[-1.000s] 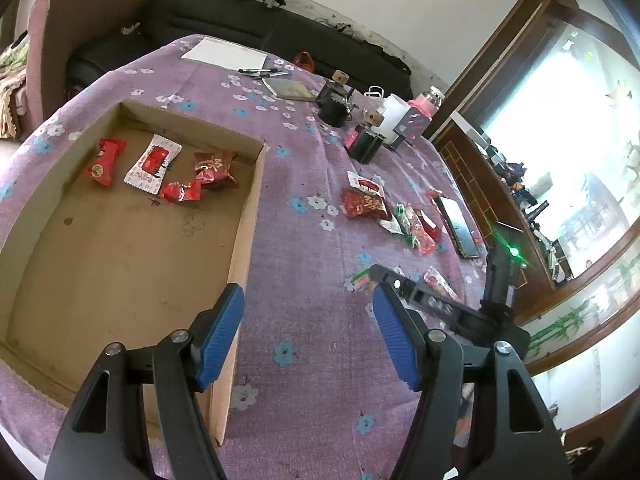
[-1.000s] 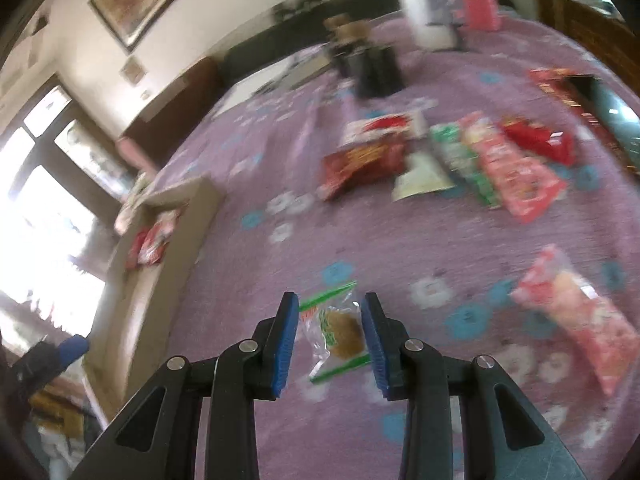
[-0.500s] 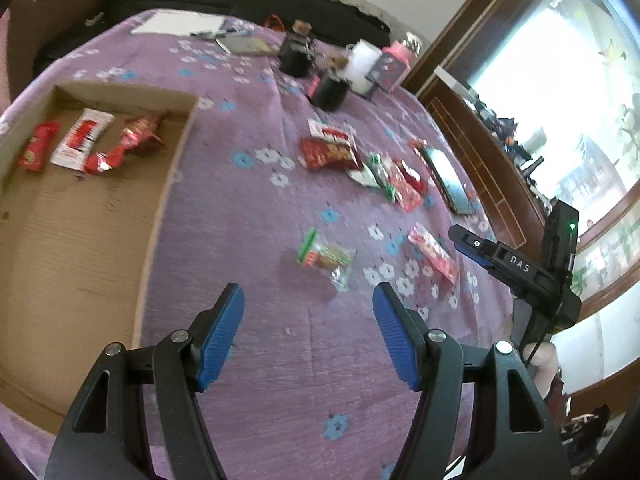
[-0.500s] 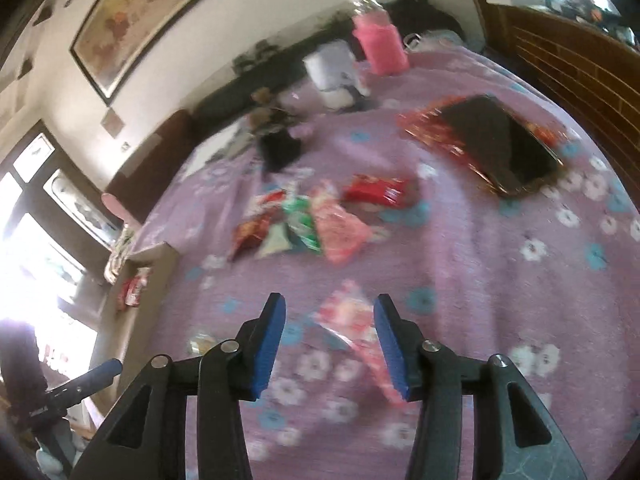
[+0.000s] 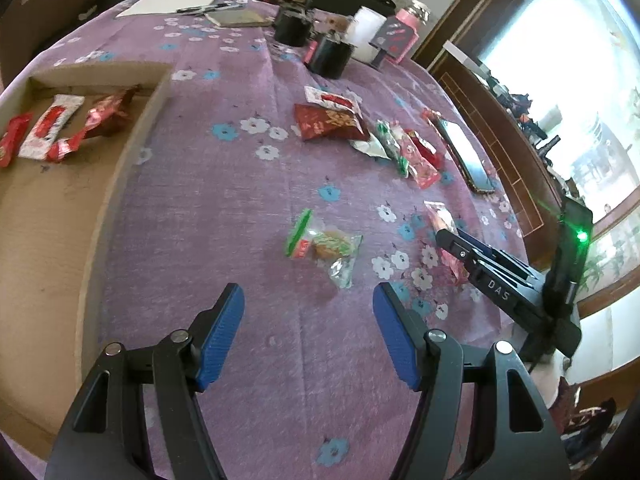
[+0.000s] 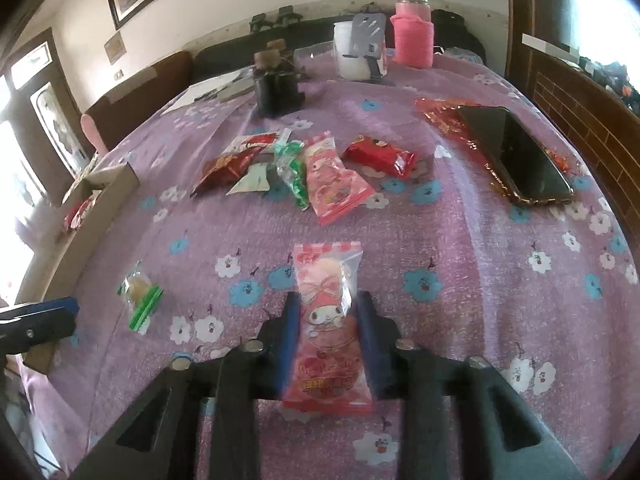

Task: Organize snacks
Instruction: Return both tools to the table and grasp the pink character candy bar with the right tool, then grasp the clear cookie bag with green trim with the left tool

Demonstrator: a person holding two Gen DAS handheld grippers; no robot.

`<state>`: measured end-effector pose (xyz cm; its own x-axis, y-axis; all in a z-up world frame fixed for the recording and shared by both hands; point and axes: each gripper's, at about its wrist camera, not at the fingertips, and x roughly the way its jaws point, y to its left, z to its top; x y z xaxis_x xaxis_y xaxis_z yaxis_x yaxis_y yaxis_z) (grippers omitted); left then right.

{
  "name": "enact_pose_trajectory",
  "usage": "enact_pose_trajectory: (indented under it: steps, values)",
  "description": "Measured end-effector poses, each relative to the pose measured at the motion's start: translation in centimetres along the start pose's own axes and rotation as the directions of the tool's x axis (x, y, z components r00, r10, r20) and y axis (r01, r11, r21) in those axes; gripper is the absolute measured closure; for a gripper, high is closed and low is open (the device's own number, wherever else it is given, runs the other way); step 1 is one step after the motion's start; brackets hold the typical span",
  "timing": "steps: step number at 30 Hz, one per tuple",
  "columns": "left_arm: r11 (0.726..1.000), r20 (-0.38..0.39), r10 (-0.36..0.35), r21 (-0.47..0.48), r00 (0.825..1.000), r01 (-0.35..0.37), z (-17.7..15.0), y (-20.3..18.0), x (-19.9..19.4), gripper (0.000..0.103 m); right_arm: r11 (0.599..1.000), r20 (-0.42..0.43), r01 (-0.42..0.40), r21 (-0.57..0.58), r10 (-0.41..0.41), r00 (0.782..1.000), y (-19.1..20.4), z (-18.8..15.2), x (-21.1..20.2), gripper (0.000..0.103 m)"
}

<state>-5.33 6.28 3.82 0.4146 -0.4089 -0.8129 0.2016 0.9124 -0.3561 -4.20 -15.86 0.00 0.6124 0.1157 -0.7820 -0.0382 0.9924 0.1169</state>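
Here the right claw (image 6: 328, 334) is closing around a lengthwise pink packet (image 6: 327, 320); left claw (image 5: 308, 336) apart.

1 open cardboard box (image 5: 132, 152) holds 4 red-and-white wrapped snacks (image 5: 52, 126). On the purple flowered tablecloth (image 6: 460, 240) lie 2 pink cartoon-printed packets (image 6: 326, 312), 1 clear green-edged biscuit packet (image 5: 324, 242), 1 black phone (image 6: 516, 152) and 2 dark jars (image 5: 326, 54).

**Right gripper leaves one snack, goes to another**

The right gripper (image 6: 328, 332) let go of the green-striped cookie packet (image 6: 138, 292), which now lies on the purple tablecloth (image 6: 480, 240). Its jaws are closing around the pink cartoon candy bag (image 6: 326, 320). The left gripper (image 5: 308, 332) moved away from the cardboard box (image 5: 48, 216) toward the cookie packet.
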Motion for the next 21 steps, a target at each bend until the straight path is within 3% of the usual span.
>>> enact_pose_trajectory:
  steps: [8,10,17,18,20,21]
  values:
    - [0.993,0.003,0.091,0.079,0.996,-0.091,1.4,-2.0,3.6,0.037,1.0,0.009,-0.018,0.025,0.018,1.0,-0.5,0.0,-0.2,0.074]
    - [0.985,0.035,0.131,0.112,0.991,-0.134,1.7,-2.5,4.1,0.037,0.999,0.009,-0.02,0.029,0.019,1.0,-0.6,-0.1,-0.2,0.074]
    - [0.924,0.111,0.247,0.273,0.963,-0.269,0.8,-4.6,5.7,0.037,0.999,0.013,-0.027,0.044,0.027,1.0,-0.8,0.0,-0.3,0.073]
    - [0.921,0.121,0.24,0.286,0.963,-0.266,0.5,-4.8,5.6,0.038,0.999,0.013,-0.027,0.044,0.026,1.0,-0.9,0.0,-0.3,0.073]
    - [0.921,0.13,0.225,0.297,0.966,-0.254,0.3,-4.9,5.2,0.056,0.999,0.013,-0.027,0.044,0.027,1.0,-0.9,0.0,-0.3,0.072]
    - [0.919,0.132,0.227,0.298,0.965,-0.257,0.3,-4.9,5.1,0.057,0.999,0.013,-0.027,0.044,0.026,1.0,-0.9,0.0,-0.3,0.073]
